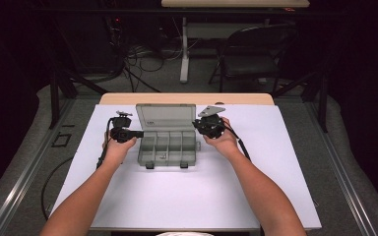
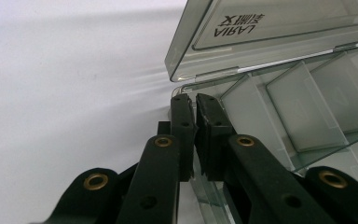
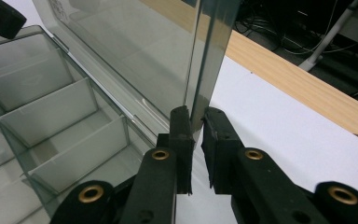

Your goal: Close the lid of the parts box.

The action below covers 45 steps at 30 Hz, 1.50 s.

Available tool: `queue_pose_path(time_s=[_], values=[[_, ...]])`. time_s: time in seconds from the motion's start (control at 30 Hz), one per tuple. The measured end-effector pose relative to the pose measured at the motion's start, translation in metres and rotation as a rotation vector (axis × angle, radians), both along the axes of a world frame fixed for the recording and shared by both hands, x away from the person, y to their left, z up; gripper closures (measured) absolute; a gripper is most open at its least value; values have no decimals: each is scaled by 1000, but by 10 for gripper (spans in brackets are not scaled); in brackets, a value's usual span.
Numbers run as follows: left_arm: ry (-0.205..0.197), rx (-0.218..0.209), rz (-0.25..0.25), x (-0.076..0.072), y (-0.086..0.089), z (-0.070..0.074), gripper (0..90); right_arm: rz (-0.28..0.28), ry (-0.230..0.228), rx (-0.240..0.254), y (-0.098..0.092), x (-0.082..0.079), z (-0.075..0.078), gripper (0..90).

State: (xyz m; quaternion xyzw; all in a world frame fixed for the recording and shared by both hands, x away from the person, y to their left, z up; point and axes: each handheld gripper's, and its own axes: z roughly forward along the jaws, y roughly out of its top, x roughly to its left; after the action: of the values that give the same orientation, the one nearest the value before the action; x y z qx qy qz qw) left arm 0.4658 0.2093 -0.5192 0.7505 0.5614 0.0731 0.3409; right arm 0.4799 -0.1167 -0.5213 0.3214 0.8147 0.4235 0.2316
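A clear grey plastic compartment box [image 1: 168, 147] sits mid-worktop [image 1: 187, 196] on the white surface, its lid [image 1: 166, 117] standing open at the far side. The left gripper [image 1: 139, 133] has its jaws clenched on the box's left wall near the hinge corner. The right gripper [image 1: 195, 124] has its jaws grasping the lid's right edge, which runs up between the pads.
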Motion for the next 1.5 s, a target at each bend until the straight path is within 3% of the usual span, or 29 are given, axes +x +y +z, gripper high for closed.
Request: queue_pose_path(time_s=[1.07,1.27,1.37,1.5], values=[[9,-24,8,0,3,-1,824,8,-20,4,-1,-4,-2,822],[-8,-33,19,-2,9,6,789,8,-24,3,-1,-5,-3,821],[-17,-50,30,-5,14,13,766,7,-28,5,-1,-6,-3,821],[-36,-41,35,-8,22,25,744,7,-33,2,-1,-6,-4,821]])
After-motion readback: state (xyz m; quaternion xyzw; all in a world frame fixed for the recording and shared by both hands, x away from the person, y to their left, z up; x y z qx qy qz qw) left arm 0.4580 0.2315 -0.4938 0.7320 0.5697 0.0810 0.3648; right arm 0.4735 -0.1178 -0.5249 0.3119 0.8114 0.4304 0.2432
